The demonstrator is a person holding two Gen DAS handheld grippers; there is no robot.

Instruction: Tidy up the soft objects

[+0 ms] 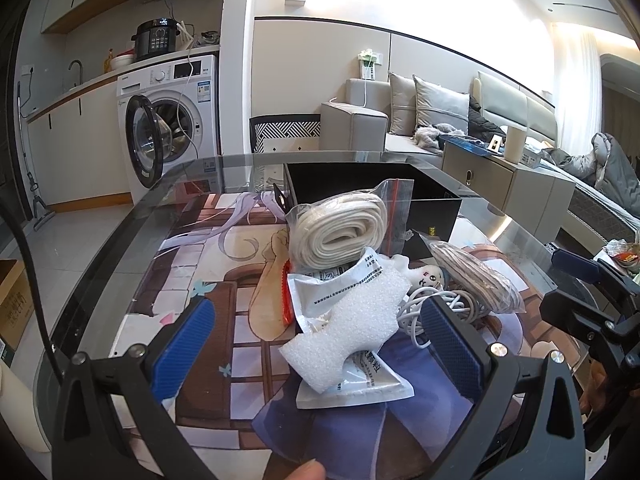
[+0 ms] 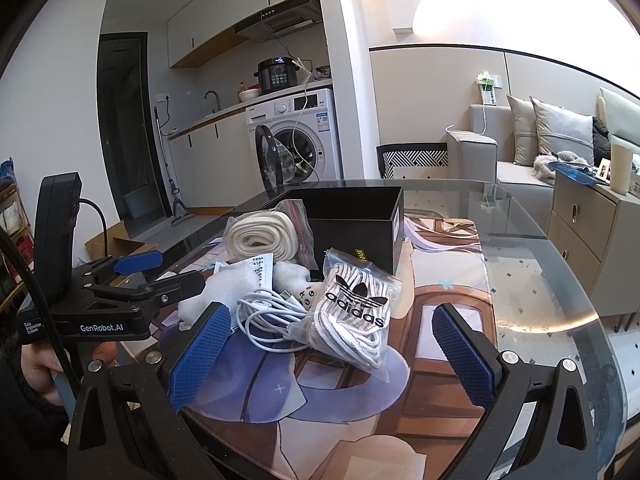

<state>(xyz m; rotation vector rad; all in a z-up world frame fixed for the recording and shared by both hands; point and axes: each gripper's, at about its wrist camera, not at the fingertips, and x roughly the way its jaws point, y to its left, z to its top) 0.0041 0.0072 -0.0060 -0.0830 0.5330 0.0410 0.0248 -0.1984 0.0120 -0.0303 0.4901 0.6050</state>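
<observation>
Left wrist view: your left gripper is spread wide and empty, fingers either side of the foam piece, which lies on a flat printed pouch. Nothing is packed yet, as far as I can judge: the black box looks empty, though its floor is partly hidden. Pile sits on the desk just in front of the box. Next move probably calls for lowering over the foam and closing gently, since it will squash.

This view shows the foam's full outline and the pouch beneath it.

Right wrist view: your right gripper is also wide apart, holding nothing, aimed at the bag of laces. White cable lies tangled just left of it and touches it. The bagged white roll leans by the box. Only here can you read the bag's logo and see the left gripper beside the foam.
</observation>
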